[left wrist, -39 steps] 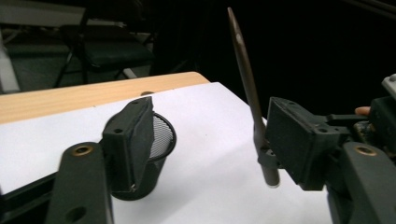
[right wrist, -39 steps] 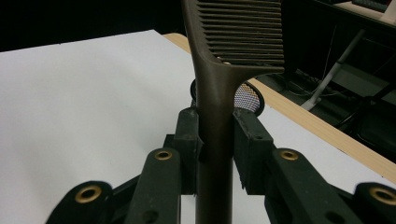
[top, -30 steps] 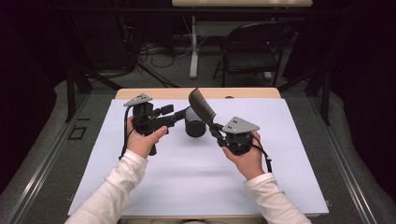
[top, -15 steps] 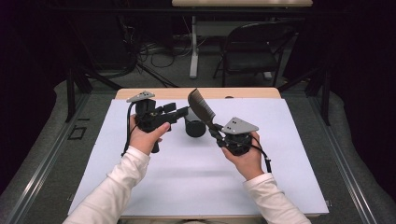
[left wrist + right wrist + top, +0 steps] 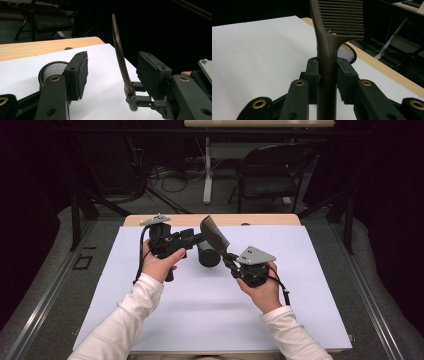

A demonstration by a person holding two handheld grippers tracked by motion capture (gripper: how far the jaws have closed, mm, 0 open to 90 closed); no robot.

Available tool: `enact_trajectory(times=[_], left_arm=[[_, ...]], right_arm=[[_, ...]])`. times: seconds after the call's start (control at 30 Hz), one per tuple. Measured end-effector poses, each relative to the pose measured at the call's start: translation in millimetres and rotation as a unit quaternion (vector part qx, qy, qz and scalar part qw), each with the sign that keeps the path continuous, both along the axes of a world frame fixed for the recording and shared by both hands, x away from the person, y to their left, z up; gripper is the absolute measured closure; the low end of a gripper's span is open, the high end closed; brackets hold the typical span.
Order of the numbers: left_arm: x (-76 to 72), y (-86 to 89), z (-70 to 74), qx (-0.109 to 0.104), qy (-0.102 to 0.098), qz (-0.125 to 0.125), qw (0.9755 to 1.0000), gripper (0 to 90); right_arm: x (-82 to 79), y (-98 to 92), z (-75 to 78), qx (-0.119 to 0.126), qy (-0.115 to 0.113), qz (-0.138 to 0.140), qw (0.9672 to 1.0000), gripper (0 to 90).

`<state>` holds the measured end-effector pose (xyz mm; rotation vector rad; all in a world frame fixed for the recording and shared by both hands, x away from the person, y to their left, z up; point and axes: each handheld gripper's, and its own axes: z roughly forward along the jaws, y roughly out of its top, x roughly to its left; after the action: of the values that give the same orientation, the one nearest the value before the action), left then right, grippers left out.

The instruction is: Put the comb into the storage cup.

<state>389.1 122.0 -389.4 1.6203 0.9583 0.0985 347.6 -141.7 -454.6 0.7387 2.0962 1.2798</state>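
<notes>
From the high view, we hold a comb (image 5: 215, 234) up over the white sheet (image 5: 280, 315) by its handle in the right gripper (image 5: 231, 261), toothed end raised and tilted toward the left gripper (image 5: 196, 239), apparently so that it can be taken over. The left gripper points level, across toward the comb, its tips at the comb's lower edge. A mesh cup (image 5: 208, 255) stands on the sheet just below both, probably where the comb is meant to go. Our left forearm comes up from the bottom left with the wrist cocked inward. The right hand (image 5: 262, 287) sits lower and nearer us, angled up and leftward.

In the left gripper view, the comb (image 5: 121, 62) shows edge-on, upright and slightly bowed, standing between the two pads. The jaws have just been closing around it but are still spread, with a clear gap on each side, so we judge nothing is gripped here yet. The cup (image 5: 53, 70) lies behind the left pad, and the right gripper (image 5: 140, 100) holds the comb's base low down.

In the right gripper view, the jaws are pressed onto the comb's handle (image 5: 326, 72), one pad on either side, and the teeth fan out above. The cup's mesh (image 5: 345, 53) peeks out behind the handle, near the table edge (image 5: 387, 71).
</notes>
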Motion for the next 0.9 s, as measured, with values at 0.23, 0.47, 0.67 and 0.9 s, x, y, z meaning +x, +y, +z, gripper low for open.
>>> enact_trajectory(times=[0.23, 0.47, 0.67, 0.9], left_arm=[[2.8, -3.7, -0.2, -0.004, 0.015, -0.001, 0.9999, 44.4], [4.3, -6.0, 0.6, -0.012, 0.025, -0.003, 0.9996, 46.8], [6.2, -7.8, 0.8, -0.019, 0.033, -0.004, 0.9993, 49.1], [7.3, -8.8, -0.2, -0.021, 0.035, -0.001, 0.9991, 54.6]], right_arm=[[-0.6, 2.2, -1.1, -0.002, 0.001, 0.002, 1.0, 72.9], [-1.2, 3.7, -1.7, -0.003, 0.0, 0.004, 1.0, 72.9], [-1.9, 5.4, -2.4, -0.005, -0.001, 0.007, 1.0, 72.9], [-2.5, 6.2, -2.6, -0.004, -0.002, 0.008, 1.0, 72.9]])
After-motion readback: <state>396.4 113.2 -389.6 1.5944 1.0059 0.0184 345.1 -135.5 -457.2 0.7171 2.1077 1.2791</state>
